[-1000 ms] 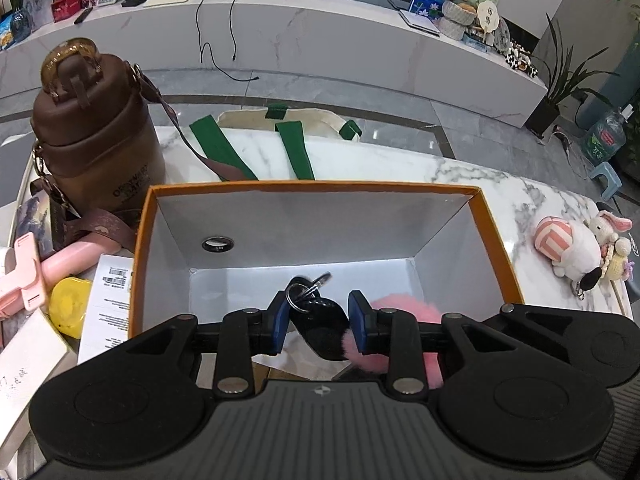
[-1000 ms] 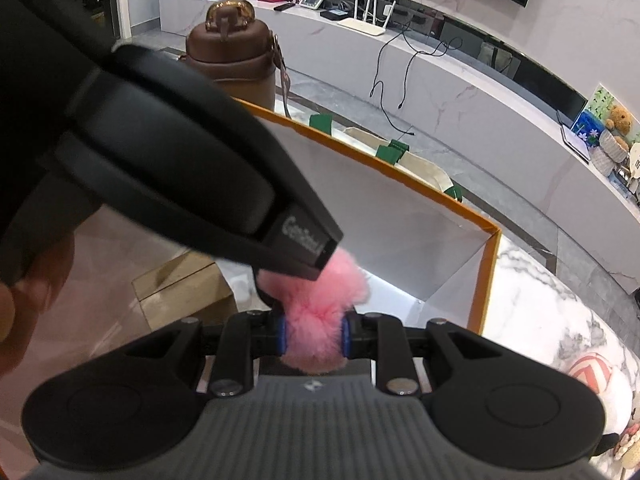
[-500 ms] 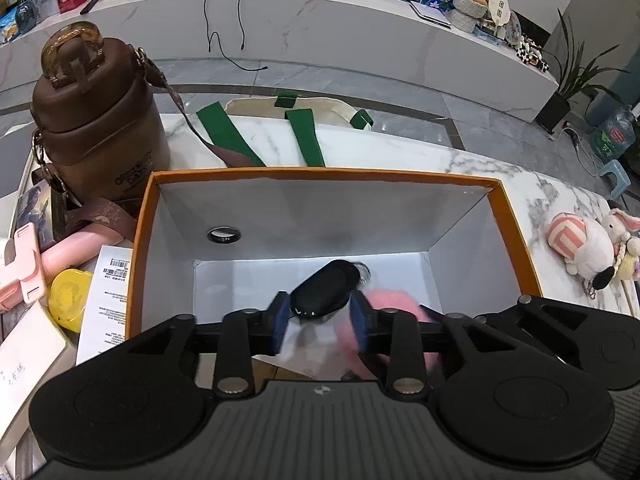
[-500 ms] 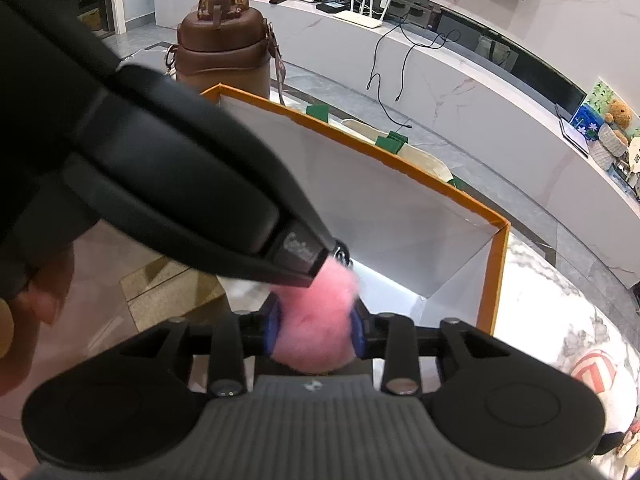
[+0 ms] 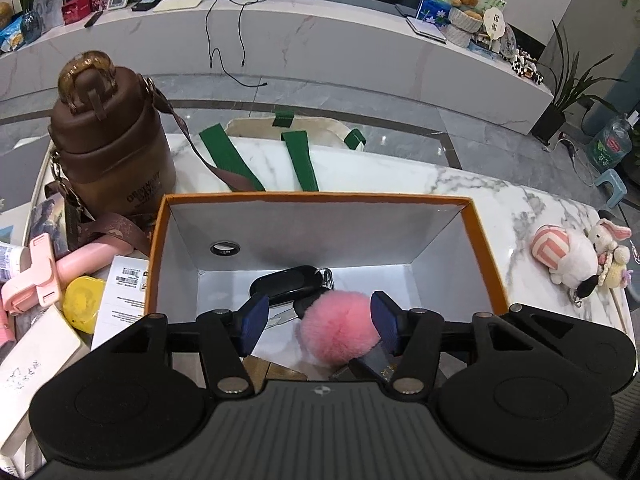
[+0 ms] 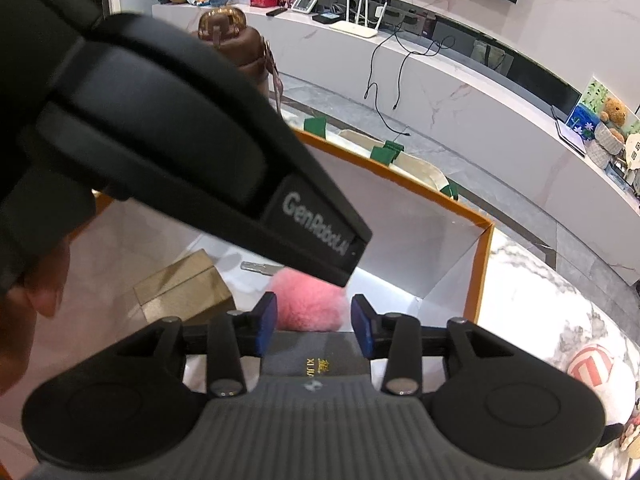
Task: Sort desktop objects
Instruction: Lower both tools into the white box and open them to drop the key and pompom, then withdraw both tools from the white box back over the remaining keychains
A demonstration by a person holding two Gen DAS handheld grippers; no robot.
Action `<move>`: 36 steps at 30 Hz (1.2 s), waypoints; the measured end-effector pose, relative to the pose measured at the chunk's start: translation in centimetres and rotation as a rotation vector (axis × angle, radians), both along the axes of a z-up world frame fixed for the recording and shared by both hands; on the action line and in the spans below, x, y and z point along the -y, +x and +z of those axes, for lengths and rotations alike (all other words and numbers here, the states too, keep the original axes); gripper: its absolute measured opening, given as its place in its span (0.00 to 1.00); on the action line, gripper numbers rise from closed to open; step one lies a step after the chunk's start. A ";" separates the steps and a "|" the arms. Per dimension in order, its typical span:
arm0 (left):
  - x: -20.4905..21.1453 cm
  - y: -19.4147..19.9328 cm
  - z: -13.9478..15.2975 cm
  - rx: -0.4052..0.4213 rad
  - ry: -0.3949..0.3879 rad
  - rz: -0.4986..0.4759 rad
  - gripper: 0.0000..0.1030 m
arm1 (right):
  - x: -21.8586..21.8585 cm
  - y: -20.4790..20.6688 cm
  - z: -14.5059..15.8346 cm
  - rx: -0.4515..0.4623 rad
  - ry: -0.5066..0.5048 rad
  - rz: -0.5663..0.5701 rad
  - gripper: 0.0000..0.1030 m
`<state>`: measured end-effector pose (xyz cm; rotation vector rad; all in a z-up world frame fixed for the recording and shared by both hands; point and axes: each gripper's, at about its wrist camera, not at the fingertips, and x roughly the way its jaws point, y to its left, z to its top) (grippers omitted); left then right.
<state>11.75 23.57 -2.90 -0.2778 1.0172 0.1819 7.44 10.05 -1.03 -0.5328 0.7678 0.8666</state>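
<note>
An orange-rimmed white box (image 5: 486, 248) stands on the marble table. Inside it lie a black car key (image 5: 286, 282) and its pink pom-pom (image 5: 340, 328), which also shows in the right wrist view (image 6: 310, 306). My left gripper (image 5: 316, 322) is open above the box's near side, its blue pads apart on either side of the key and pom-pom, gripping nothing. My right gripper (image 6: 314, 326) is open just behind the pom-pom, above a dark box with gold lettering (image 6: 316, 362). The left gripper's body (image 6: 180, 160) blocks much of the right view.
A brown bottle bag (image 5: 110, 148) stands left of the box, beside a pink stick (image 5: 80, 258), a yellow case (image 5: 82, 300) and papers (image 5: 124, 292). Plush keychains (image 5: 568, 254) lie at the right. A green-handled tote (image 5: 296, 140) lies behind. A tan carton (image 6: 184, 294) sits inside the box.
Both grippers have opened. The key and pom-pom left their grip and now lie in the box. Both grippers rose slightly.
</note>
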 end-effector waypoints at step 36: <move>9.8 -1.1 4.4 0.070 0.063 -0.144 0.66 | 11.8 2.7 6.1 0.013 0.157 -0.143 0.46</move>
